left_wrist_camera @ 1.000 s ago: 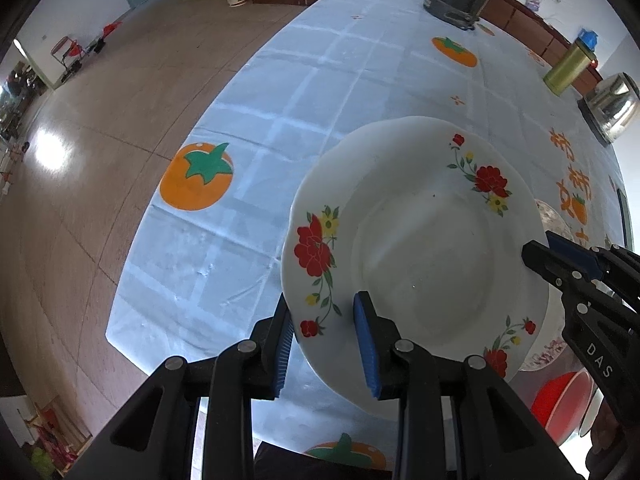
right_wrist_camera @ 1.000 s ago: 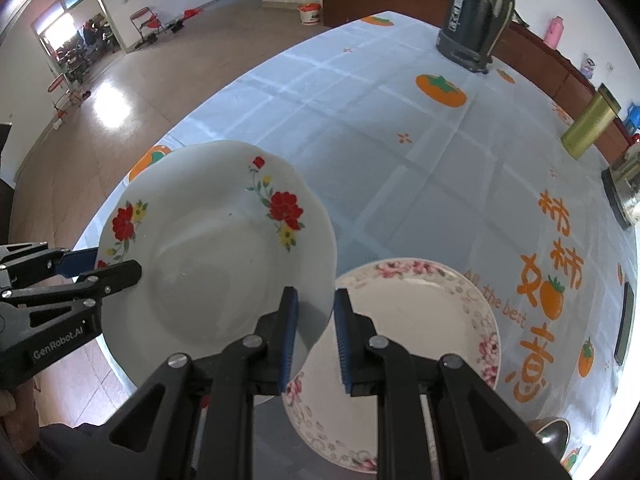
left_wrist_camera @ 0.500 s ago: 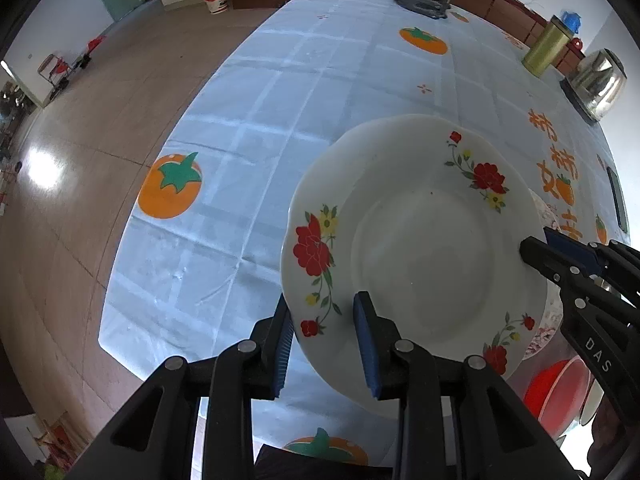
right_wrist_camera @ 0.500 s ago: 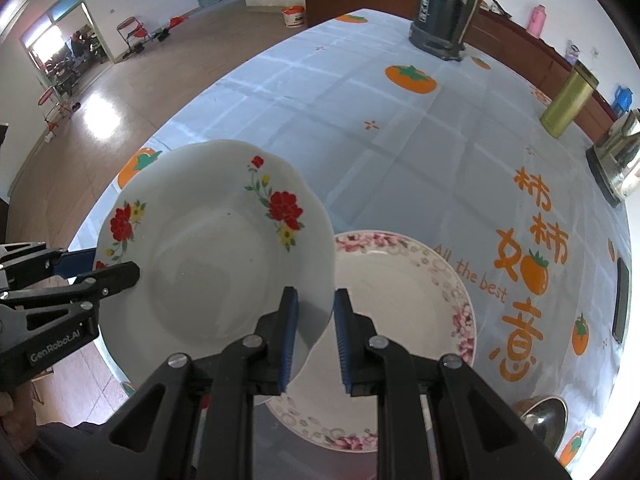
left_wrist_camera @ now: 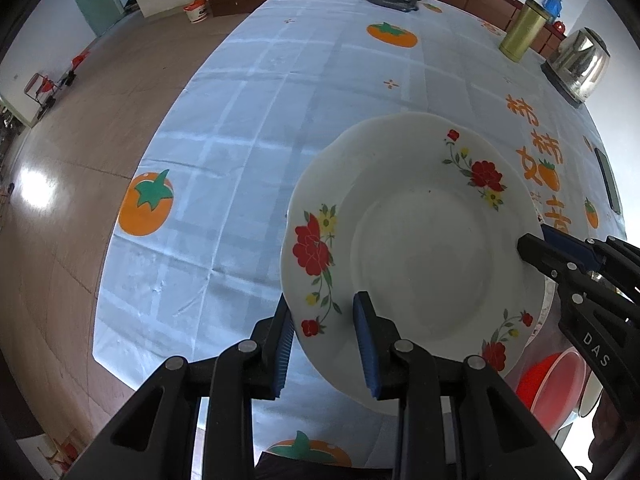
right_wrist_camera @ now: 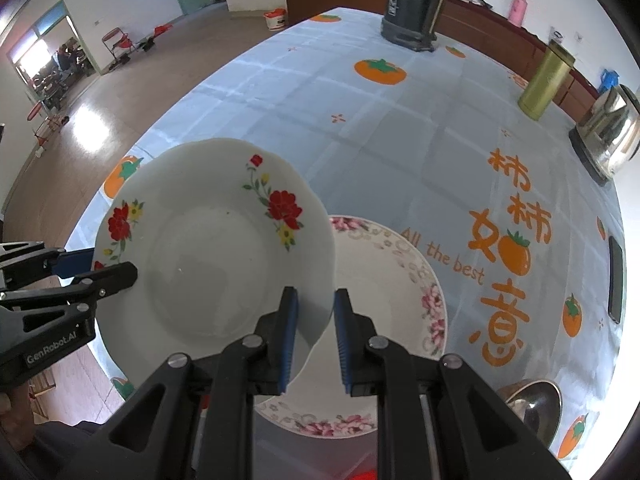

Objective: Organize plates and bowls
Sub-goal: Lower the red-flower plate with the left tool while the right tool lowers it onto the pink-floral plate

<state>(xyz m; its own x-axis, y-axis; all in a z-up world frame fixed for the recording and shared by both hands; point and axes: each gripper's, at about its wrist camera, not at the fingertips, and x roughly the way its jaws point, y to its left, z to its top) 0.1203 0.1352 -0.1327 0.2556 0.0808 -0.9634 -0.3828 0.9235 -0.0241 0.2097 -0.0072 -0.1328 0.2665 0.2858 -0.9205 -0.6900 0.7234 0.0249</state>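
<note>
You're holding the red-flowered plate (left_wrist_camera: 416,248) above the bench (left_wrist_camera: 248,128), left gripper (left_wrist_camera: 326,338) jaws pinching its left rim, right gripper (right_wrist_camera: 316,340) jaws pinching its right rim. It's hanging over the pink-flowered plate (right_wrist_camera: 400,288) lying near you.

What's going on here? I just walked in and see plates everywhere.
A person is tidying dishes with two handheld tongs. Both the left tongs and the right tongs are clamped on opposite rims of one red-flowered plate, held up above the table. A pink-flowered plate lies on the table just beside and partly under it. A red bowl sits near the table edge. The held plate has not been set down yet.
</note>
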